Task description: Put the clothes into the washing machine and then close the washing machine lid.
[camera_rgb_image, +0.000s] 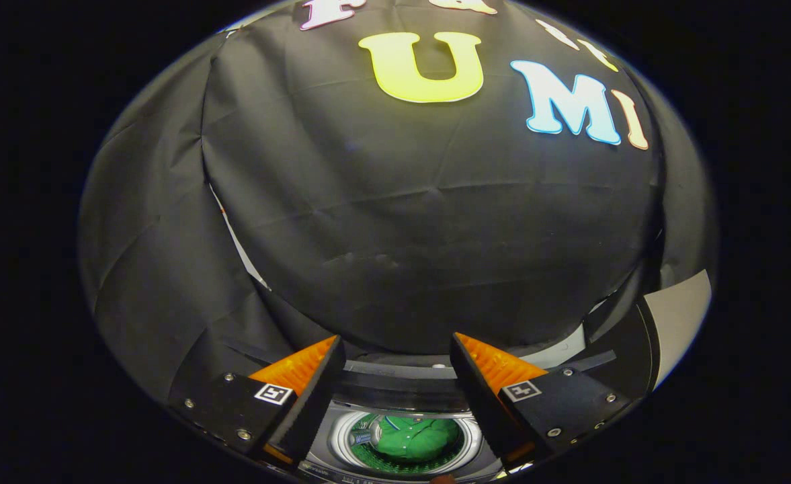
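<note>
Clothes lie in washing machine drum below open gripper.

Dim booth, heavy fisheye bending at the edges, sharp centre, soft even light

1. The gripper view rides on the gripper, looking forward along its spread, empty fingers at the near black cloth wall.
2. It sits above the washing machine, whose open drum shows between the fingers.
</note>
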`<state>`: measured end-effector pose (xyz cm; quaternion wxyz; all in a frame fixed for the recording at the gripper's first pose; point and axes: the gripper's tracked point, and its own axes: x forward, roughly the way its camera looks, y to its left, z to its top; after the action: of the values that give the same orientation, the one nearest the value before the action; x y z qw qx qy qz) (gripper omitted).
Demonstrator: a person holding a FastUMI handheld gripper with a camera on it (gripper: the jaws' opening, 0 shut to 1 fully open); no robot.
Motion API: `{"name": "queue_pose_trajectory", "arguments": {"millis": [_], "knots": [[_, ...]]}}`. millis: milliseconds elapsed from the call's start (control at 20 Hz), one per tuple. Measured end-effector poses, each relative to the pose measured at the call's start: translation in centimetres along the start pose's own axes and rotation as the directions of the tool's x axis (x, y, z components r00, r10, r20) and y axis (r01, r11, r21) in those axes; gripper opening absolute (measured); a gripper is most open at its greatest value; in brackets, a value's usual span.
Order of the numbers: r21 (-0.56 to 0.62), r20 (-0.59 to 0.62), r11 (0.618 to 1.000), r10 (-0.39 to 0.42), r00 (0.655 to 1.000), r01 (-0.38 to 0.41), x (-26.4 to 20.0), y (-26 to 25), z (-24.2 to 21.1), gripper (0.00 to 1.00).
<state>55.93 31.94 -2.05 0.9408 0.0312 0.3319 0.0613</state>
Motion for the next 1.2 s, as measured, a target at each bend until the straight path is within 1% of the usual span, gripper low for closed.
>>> {"name": "queue_pose_trajectory", "arguments": {"millis": [100,350,550,950,1200], "knots": [[-0.009,0.021,1.000,0.007,1.000,-0.007,-1.5,0.6,-1.0,0.98],[-0.027,0.068,0.999,0.021,0.997,-0.019,-2.7,1.1,-2.1,0.97],[-0.026,0.073,0.999,0.038,0.997,-0.037,-3.4,1.3,-3.3,0.97],[-0.029,0.099,0.999,0.034,0.995,-0.032,-5.5,2.1,-6.1,0.97],[-0.018,0.093,0.998,0.069,0.993,-0.068,-6.6,2.5,-7.8,0.96]]}}
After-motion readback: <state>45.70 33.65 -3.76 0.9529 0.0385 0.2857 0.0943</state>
